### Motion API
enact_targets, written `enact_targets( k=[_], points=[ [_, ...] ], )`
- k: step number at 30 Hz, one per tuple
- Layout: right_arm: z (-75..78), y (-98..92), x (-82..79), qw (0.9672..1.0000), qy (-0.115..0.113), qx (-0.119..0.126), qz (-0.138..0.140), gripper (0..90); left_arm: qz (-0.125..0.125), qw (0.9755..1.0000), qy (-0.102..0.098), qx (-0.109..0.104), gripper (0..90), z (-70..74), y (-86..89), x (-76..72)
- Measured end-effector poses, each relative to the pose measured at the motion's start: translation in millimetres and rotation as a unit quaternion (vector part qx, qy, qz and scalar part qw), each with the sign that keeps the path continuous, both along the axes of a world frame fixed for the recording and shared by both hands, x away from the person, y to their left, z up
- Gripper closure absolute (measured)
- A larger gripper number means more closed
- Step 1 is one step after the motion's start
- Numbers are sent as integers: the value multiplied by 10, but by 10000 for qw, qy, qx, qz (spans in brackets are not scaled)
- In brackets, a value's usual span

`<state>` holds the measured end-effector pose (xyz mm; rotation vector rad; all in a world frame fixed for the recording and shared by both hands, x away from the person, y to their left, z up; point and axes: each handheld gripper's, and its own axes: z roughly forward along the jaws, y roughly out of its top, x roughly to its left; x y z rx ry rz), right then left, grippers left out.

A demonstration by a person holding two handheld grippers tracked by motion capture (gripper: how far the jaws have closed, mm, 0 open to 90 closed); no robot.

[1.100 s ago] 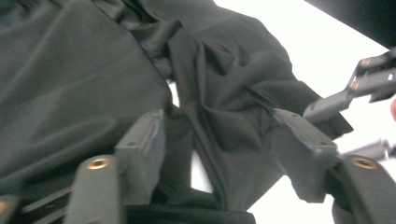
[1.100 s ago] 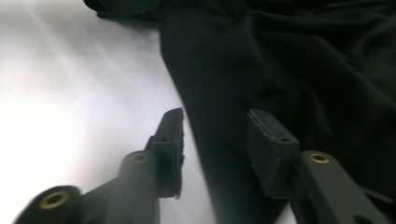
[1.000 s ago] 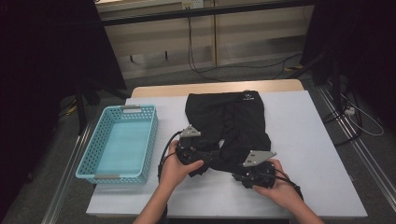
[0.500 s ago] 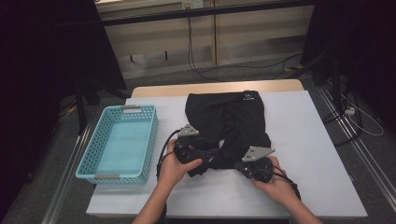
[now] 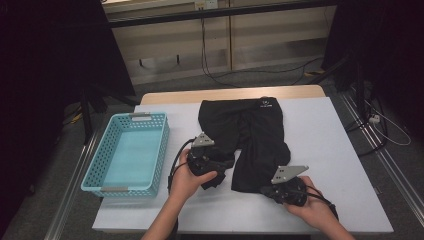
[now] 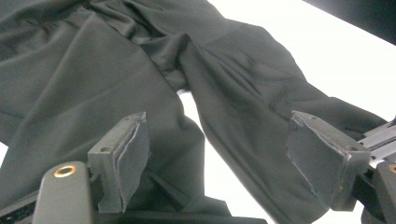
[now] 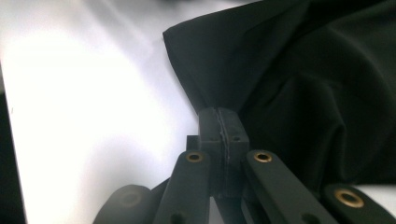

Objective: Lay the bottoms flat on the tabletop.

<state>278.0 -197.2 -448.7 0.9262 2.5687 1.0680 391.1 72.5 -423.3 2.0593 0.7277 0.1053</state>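
On the counter [image 5: 325, 150], seen from the high view, black shorts [image 5: 250, 135] lie spread with the waistband at the far side and the two legs pointing toward the person. The left gripper [image 5: 220, 167] sits at the hem of the left leg and the right gripper [image 5: 267, 189] at the hem of the right leg. The work looks barely begun: the shorts are still flat and unfolded, and the blue basket [image 5: 112, 177] just beside them to the left has nothing in it. Folding, and likely a move to the basket, is all left to do. Nothing lies between shorts and basket; only the basket's wall would need clearing.

In the left gripper view, the left gripper [image 6: 219, 163] has its jaws spread wide and has just been opening further; shorts [image 6: 116, 84] fabric lies under and between them, but the pads do not press it.

In the right gripper view, the right gripper [image 7: 219, 128] is clenched on a corner of the shorts [image 7: 303, 84], the hem pinched between the pads, with bare counter [image 7: 93, 116] to the side.
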Motion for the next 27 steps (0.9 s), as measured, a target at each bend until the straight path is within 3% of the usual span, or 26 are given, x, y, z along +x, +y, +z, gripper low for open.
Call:
enact_targets(
  k=[8, 13, 14, 15, 20, 21, 23, 25, 27],
  points=[
    [3, -138, -229, 9997, 153, 18, 165, 900, -19, 10000, 19, 85, 231, -74, -74, -16],
    [54, -233, -293, 9999, 67, 76, 38, 893, -40, 9999, 21, 106, 232, -99, -106, -27],
    [60, -242, -283, 9999, 37, 96, 42, 877, -66, 9999, 15, 123, 234, -100, -116, -32],
    [64, -243, -272, 9998, 38, 186, 58, 799, -81, 9999, 9, 129, 236, -101, -120, -33],
    [135, -290, -191, 9983, -233, 362, -382, 567, -49, 9999, 0, 143, 235, -93, -104, -23],
    [150, -315, -158, 9977, -277, 342, -518, 564, -54, 9999, 5, 134, 234, -95, -98, -19],
    [164, -371, -68, 9955, -363, 322, -809, 505, -55, 9999, -10, 138, 232, -93, -92, -16],
    [161, -432, 53, 9927, -468, 180, -1093, 503, -80, 9998, -53, 177, 230, -81, -84, -11],
    [156, -495, 191, 9883, -572, 63, -1412, 477, -82, 9997, -84, 211, 224, -69, -81, -14]
  ],
)
